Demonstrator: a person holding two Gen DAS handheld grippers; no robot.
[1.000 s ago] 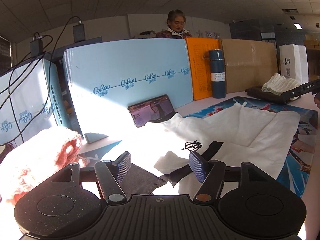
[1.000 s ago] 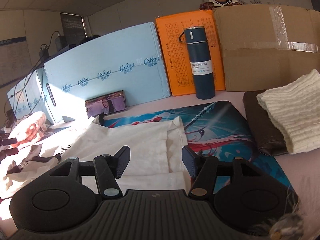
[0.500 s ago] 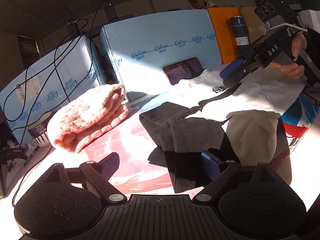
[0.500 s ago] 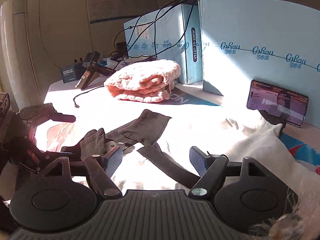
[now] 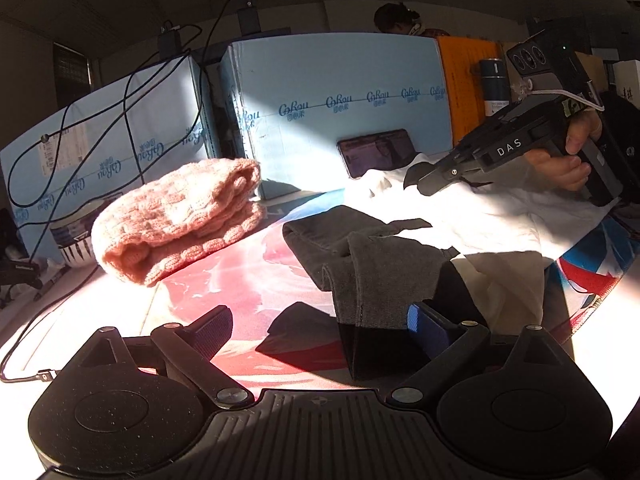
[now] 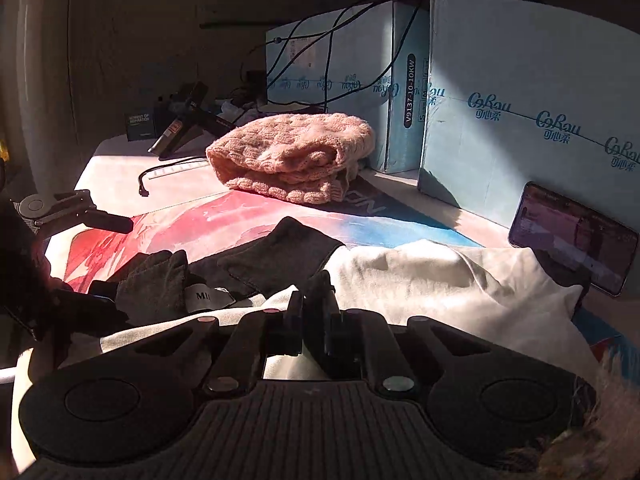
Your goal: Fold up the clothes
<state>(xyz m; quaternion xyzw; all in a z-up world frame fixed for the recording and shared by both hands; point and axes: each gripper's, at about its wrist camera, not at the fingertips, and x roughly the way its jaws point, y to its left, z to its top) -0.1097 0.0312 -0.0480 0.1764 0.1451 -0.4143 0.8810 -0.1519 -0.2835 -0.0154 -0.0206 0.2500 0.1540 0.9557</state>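
Left wrist view: the left gripper (image 5: 320, 330) hangs with jaws wide, its right finger at the hem of a dark grey fabric garment (image 5: 360, 264) lying on a red-and-blue printed mat (image 5: 248, 276). Behind sits a folded pink cable-knit sweater (image 5: 180, 216).

Right wrist view: the right gripper (image 6: 314, 298) has its jaws pinched narrow on a cream cotton garment (image 6: 440, 280) spread on the mat.

right gripper (image 6: 316, 308): your fingers are pressed together over the white garment (image 6: 448, 280)
grey cloth (image 6: 256, 260): just left of it
pink knit (image 6: 296, 156): folded, by the blue boxes (image 6: 520, 92)
phone (image 6: 572, 236): leaning, right
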